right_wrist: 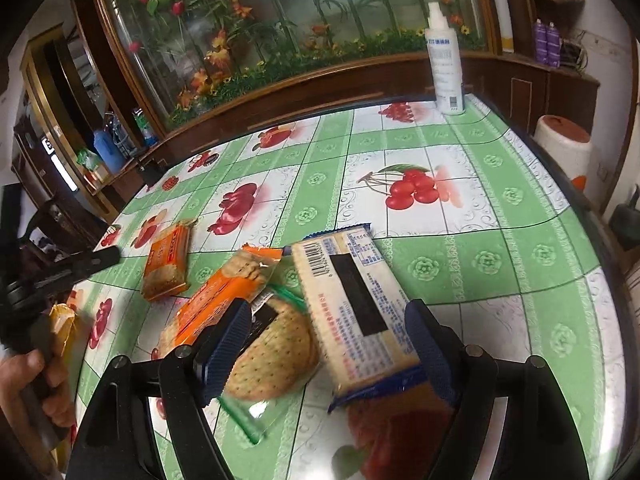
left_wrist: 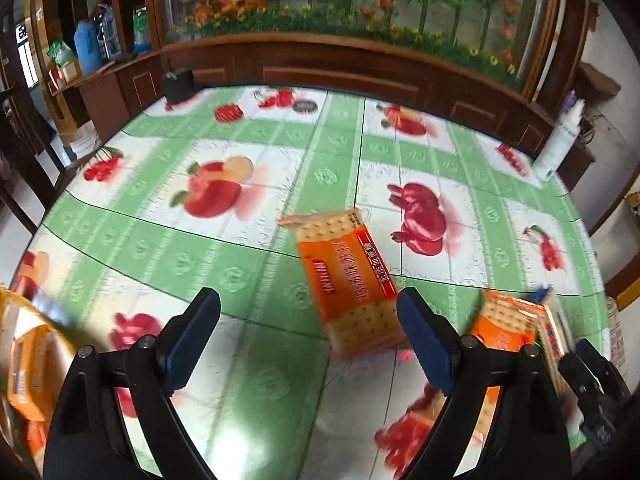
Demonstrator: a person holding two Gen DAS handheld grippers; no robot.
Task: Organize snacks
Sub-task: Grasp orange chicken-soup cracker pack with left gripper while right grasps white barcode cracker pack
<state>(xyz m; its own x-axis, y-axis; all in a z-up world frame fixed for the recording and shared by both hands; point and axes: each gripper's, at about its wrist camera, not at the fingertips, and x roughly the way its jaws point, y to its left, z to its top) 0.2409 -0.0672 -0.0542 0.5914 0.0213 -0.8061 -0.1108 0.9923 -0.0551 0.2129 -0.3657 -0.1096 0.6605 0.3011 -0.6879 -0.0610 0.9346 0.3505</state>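
Observation:
In the left wrist view an orange cracker pack (left_wrist: 352,284) lies on the table just ahead of my open, empty left gripper (left_wrist: 308,344), nearer its right finger. A second orange pack (left_wrist: 508,324) lies right of it. In the right wrist view my right gripper (right_wrist: 332,344) is open around a blue-and-white cracker pack (right_wrist: 352,304) lying label-down; its pads do not press it. A clear green-edged pack of round crackers (right_wrist: 276,356) and an orange pack (right_wrist: 216,300) lie beside it. Another orange pack (right_wrist: 168,264) lies farther left, near the left gripper (right_wrist: 92,260).
A fruit-print green tablecloth (left_wrist: 240,272) covers the round table. A white spray bottle (right_wrist: 444,60) stands at the far edge. A yellow-orange bag (left_wrist: 28,360) sits at the table's left edge. A dark box (left_wrist: 178,84) stands at the far side. A wooden cabinet is behind.

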